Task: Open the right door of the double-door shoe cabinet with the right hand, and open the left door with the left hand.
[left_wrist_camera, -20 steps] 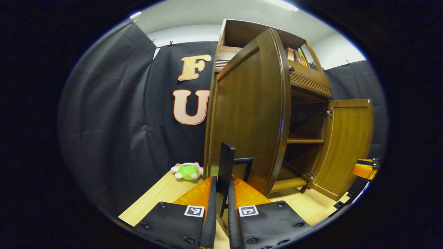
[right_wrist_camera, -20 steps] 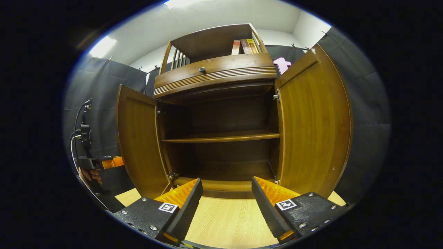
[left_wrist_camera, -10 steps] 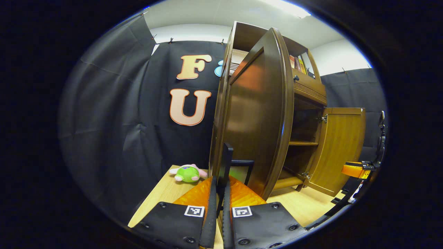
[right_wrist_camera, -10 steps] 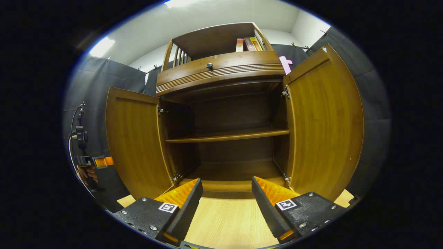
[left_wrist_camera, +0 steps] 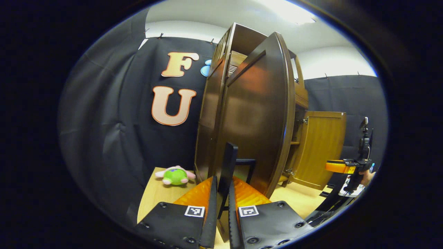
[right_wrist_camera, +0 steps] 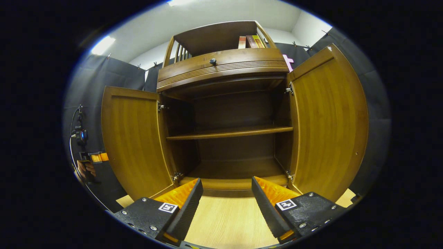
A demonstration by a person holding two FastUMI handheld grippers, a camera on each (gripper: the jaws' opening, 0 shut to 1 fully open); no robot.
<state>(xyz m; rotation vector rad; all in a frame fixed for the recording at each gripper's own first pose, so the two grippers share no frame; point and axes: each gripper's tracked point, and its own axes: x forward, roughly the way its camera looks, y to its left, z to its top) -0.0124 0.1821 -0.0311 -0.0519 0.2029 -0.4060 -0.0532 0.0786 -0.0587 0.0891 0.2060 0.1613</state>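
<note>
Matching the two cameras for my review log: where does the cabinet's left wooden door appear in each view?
Left gripper view: the left wooden door stands centre, dark outer face toward the camera, its black handle in the left gripper.
Right gripper view: it stands left of centre, swung open.
Shared landmark: the opened right door.

Left gripper (left_wrist_camera: pixel 222 193) closed, orange-and-black fingers (left_wrist_camera: pixel 197 207) pressed on a thin black handle (left_wrist_camera: pixel 226 166) that stands up between them (both pads against it), pointing forward and level. Seen far off in the right gripper view too (right_wrist_camera: pixel 90 157), low at the left edge, with a hand (right_wrist_camera: pixel 84 169) wrapped round its grip.

Right gripper (right_wrist_camera: pixel 226 193) held wide apart, nothing between the fingers (right_wrist_camera: pixel 180 207), aimed straight ahead and slightly upward. Visible again at the right edge of the left gripper view (left_wrist_camera: pixel 341 166), level, a hand (left_wrist_camera: pixel 365 177) behind it (mostly cut off).
</note>
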